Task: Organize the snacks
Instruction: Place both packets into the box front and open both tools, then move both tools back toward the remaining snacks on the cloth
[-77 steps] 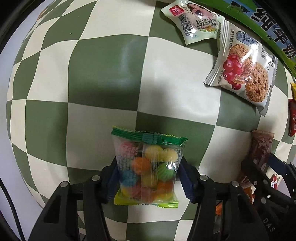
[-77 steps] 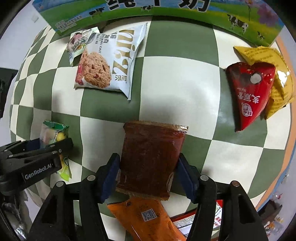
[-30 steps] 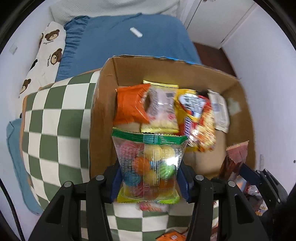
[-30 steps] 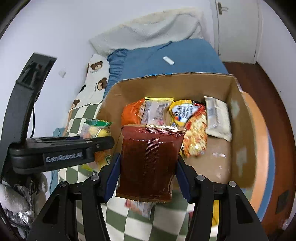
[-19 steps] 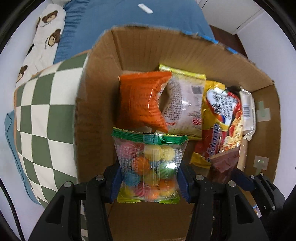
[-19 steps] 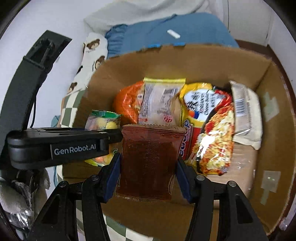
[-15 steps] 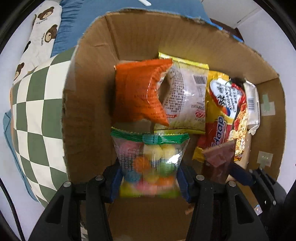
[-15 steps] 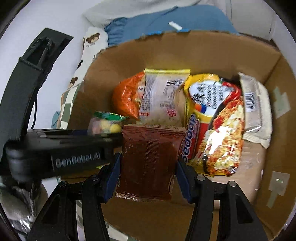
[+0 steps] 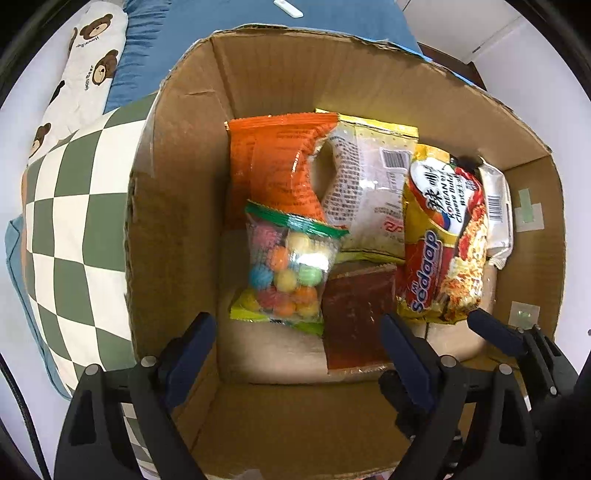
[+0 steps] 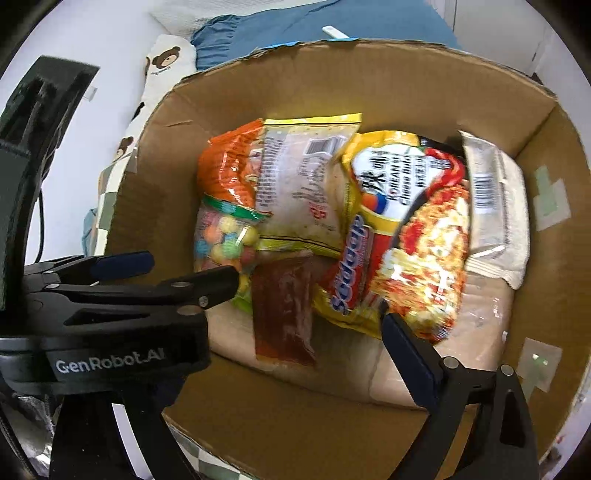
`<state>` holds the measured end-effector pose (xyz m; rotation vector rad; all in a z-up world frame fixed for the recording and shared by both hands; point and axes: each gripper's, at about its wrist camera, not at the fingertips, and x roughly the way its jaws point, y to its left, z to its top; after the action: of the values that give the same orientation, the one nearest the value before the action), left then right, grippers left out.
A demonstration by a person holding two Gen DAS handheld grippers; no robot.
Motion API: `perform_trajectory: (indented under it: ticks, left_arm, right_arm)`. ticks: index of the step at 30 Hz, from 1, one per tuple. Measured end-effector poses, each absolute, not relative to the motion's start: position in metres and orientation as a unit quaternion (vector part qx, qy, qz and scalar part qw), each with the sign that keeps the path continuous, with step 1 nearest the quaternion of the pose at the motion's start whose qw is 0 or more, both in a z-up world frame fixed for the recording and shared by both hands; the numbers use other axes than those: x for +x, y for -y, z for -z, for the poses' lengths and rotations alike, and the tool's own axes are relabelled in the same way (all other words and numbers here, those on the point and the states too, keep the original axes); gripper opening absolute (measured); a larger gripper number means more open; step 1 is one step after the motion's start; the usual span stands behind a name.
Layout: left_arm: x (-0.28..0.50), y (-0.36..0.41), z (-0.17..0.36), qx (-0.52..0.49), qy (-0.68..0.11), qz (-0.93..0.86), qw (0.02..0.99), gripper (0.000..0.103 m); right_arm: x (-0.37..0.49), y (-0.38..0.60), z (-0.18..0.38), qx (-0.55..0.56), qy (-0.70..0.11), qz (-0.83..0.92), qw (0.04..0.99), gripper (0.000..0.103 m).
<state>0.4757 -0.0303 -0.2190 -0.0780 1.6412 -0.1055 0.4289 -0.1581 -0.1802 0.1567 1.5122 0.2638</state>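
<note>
A clear bag of coloured candy balls (image 9: 286, 269) with a green top lies inside the cardboard box (image 9: 173, 229), beside a dark brown packet (image 9: 356, 314). Both also show in the right wrist view: the candy bag (image 10: 221, 243) and the brown packet (image 10: 282, 314). My left gripper (image 9: 299, 343) is open and empty above the box's near side. My right gripper (image 10: 295, 350) is open and empty over the box; only its right finger (image 10: 410, 354) shows clearly, and the left gripper's body covers the left side of that view.
The box also holds an orange bag (image 9: 275, 166), a pale packet with a barcode (image 9: 369, 188), a yellow and red noodle packet (image 9: 443, 236) and a white packet (image 9: 496, 218). A green checked cloth (image 9: 74, 206) lies left of the box. A blue bed (image 9: 207, 18) is behind.
Both grippers opened and let go: the candy bag and the brown packet dropped into the box and now lie on its floor. Both grippers hover just above the box.
</note>
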Motion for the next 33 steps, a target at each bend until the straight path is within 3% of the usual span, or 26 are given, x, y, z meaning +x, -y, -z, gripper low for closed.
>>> perform_trajectory:
  ticks: [17,33]
  left_arm:
    - [0.434,0.030,0.163,-0.020,-0.642,0.037,0.766,0.091]
    - [0.341,0.034,0.086,0.004,-0.509,0.037,0.860,0.091]
  right_arm:
    - [0.394,0.220,0.142,0.035,-0.644,-0.038,0.763,0.097]
    - [0.309,0.226,0.059,-0.004,-0.518,-0.004,0.855,0.097]
